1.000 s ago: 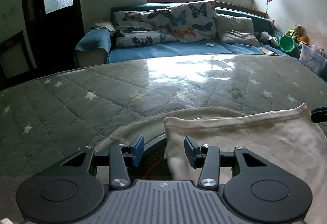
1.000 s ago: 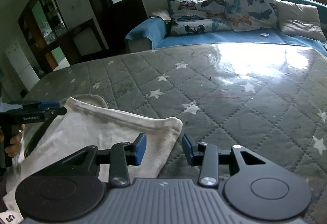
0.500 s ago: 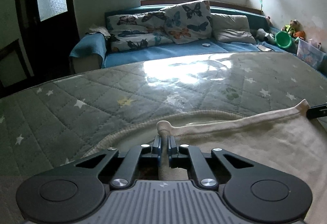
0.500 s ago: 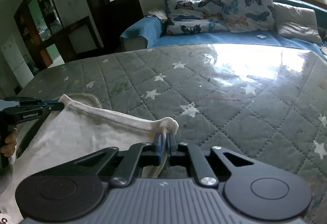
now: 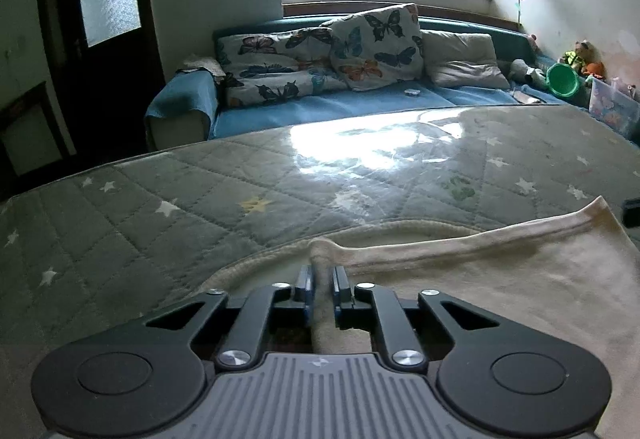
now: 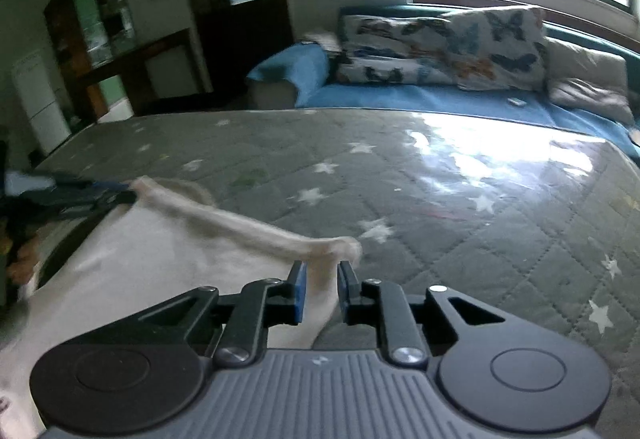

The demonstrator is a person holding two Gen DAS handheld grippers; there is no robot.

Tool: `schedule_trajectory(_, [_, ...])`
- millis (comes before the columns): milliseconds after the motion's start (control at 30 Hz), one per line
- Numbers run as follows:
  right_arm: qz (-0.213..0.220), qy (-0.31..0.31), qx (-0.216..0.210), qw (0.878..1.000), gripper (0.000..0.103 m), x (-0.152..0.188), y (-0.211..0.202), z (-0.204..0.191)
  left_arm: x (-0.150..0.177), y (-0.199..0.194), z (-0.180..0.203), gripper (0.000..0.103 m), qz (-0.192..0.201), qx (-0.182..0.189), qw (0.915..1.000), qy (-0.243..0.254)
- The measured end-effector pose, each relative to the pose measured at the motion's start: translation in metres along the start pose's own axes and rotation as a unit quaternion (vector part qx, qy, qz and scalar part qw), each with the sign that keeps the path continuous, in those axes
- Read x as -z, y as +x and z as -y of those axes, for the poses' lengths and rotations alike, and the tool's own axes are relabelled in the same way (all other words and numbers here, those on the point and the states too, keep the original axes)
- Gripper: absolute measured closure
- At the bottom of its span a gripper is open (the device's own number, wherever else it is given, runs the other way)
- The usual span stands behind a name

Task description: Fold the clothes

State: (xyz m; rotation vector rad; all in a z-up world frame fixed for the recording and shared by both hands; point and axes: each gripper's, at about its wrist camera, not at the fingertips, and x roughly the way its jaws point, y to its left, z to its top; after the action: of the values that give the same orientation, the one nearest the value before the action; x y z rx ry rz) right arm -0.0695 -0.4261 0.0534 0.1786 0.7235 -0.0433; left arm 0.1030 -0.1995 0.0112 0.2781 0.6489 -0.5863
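A cream garment (image 5: 500, 279) lies on the grey quilted mattress (image 5: 200, 191). My left gripper (image 5: 322, 279) is shut on the garment's near-left corner, and the hem runs from it to the far right. In the right wrist view my right gripper (image 6: 322, 279) is shut on the other corner of the cream garment (image 6: 168, 279), lifted off the mattress (image 6: 460, 207). The hem stretches taut between the two corners. The left gripper (image 6: 116, 197) shows at the left edge of that view, held by a hand (image 6: 20, 259).
A blue sofa (image 5: 340, 107) with butterfly cushions (image 5: 376, 43) stands beyond the mattress under a window. A green bucket (image 5: 564, 79) and toys sit at the far right. A dark door (image 5: 100, 23) and cabinet are at the left. Open mattress extends ahead.
Both grippers went from open to shut on the garment's corners, then rose, lifting the hem taut between them. The right wrist view is blurred with motion.
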Motion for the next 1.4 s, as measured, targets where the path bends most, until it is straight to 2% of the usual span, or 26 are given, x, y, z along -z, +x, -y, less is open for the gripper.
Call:
schedule_trajectory(100, [0.003,-0.021,-0.012,1.0,0.086,0.003,-0.015,-0.01,0.001,-0.012,-0.004,0.088,0.007,0.001,1.0,-0.005])
schedule_trajectory(367, [-0.011,-0.099,-0.064,0.993,0.086,0.04,-0.051,-0.06,0.02,-0.067,0.003,0.088,0.027,0.019,0.9995,-0.001])
schedule_trajectory(567, [-0.018,-0.135,-0.066,0.988,0.086,0.065,-0.062,-0.079,0.055,-0.109,0.028,0.088,0.031,0.052,0.998,0.02])
schedule_trajectory(767, [-0.022,-0.157,-0.033,0.987,0.086,0.084,-0.068,-0.08,0.088,-0.135,0.058,0.088,0.025,0.107,0.9933,0.037])
schedule_trajectory(867, [-0.014,-0.139,-0.026,0.99,0.084,0.088,-0.077,-0.075,0.102,-0.139,0.076,0.088,0.015,0.124,0.9903,0.061])
schedule_trajectory(967, [0.004,-0.093,-0.022,0.995,0.077,0.092,-0.099,-0.059,0.113,-0.141,0.09,0.088,0.008,0.135,0.9872,0.083])
schedule_trajectory(1067, [0.019,-0.051,0.001,0.999,0.073,0.097,-0.122,-0.038,0.121,-0.144,0.097,0.088,0.009,0.142,0.9846,0.102])
schedule_trajectory(1133, [0.024,-0.014,0.038,0.999,0.073,0.103,-0.137,-0.017,0.119,-0.145,0.097,0.087,0.008,0.147,0.9838,0.103])
schedule_trajectory(1200, [0.028,0.024,0.072,0.997,0.072,0.11,-0.149,0.005,0.115,-0.147,0.098,0.087,0.012,0.154,0.9831,0.098])
schedule_trajectory(1267, [0.034,0.065,0.1,0.992,0.071,0.118,-0.16,0.026,0.109,-0.151,0.1,0.082,0.025,0.16,0.9816,0.101])
schedule_trajectory(1400, [0.043,0.14,0.13,0.981,0.07,0.131,-0.173,0.062,0.101,-0.154,0.111,0.082,0.034,0.189,0.9757,0.104])
